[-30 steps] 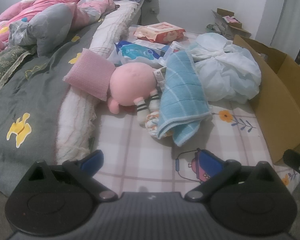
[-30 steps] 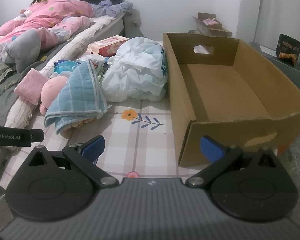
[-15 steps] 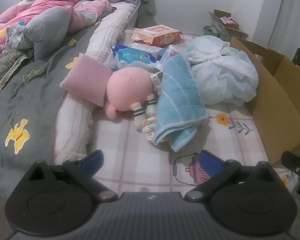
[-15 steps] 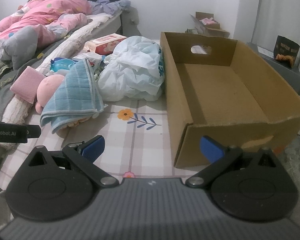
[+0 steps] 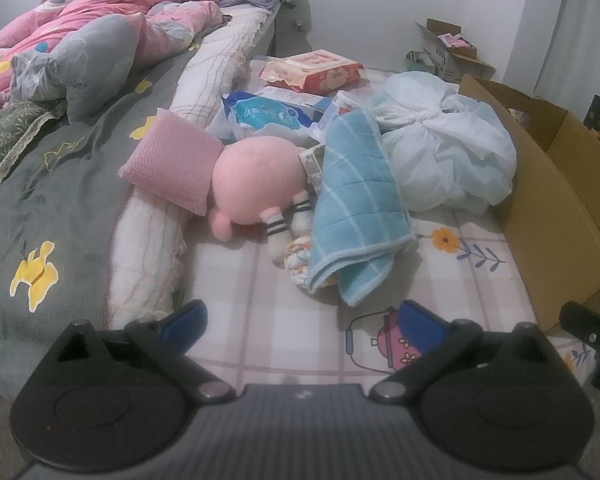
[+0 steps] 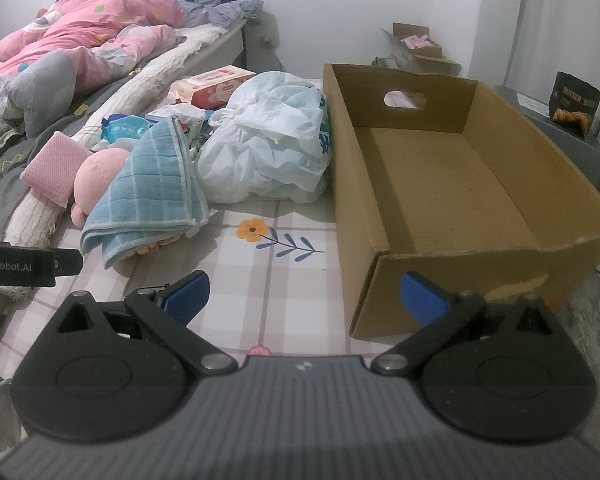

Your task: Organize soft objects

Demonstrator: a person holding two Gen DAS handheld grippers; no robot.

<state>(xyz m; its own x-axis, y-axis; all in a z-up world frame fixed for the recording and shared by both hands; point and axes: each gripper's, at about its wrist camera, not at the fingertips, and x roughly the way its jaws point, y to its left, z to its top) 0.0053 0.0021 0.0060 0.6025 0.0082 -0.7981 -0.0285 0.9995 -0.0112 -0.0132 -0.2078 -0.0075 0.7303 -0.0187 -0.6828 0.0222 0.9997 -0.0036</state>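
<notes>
Both the left gripper (image 5: 302, 316) and right gripper (image 6: 304, 292) hang spread and empty. The towel (image 5: 356, 208), mid-frame, drapes over a plush (image 5: 256, 184); limp, light, probably best pinched at its lower folded corner, then boxed (image 6: 440, 184).

Dim, soft light; fisheye-warped edges

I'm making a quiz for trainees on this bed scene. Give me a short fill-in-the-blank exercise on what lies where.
1. The cardboard box holds ____.
2. The blue towel is draped partly over a ____ plush toy.
3. The white plastic bag lies between the towel and the ____.
4. Both the left claw and the right claw are ____.

Missing words: nothing; pink; box; open
</notes>
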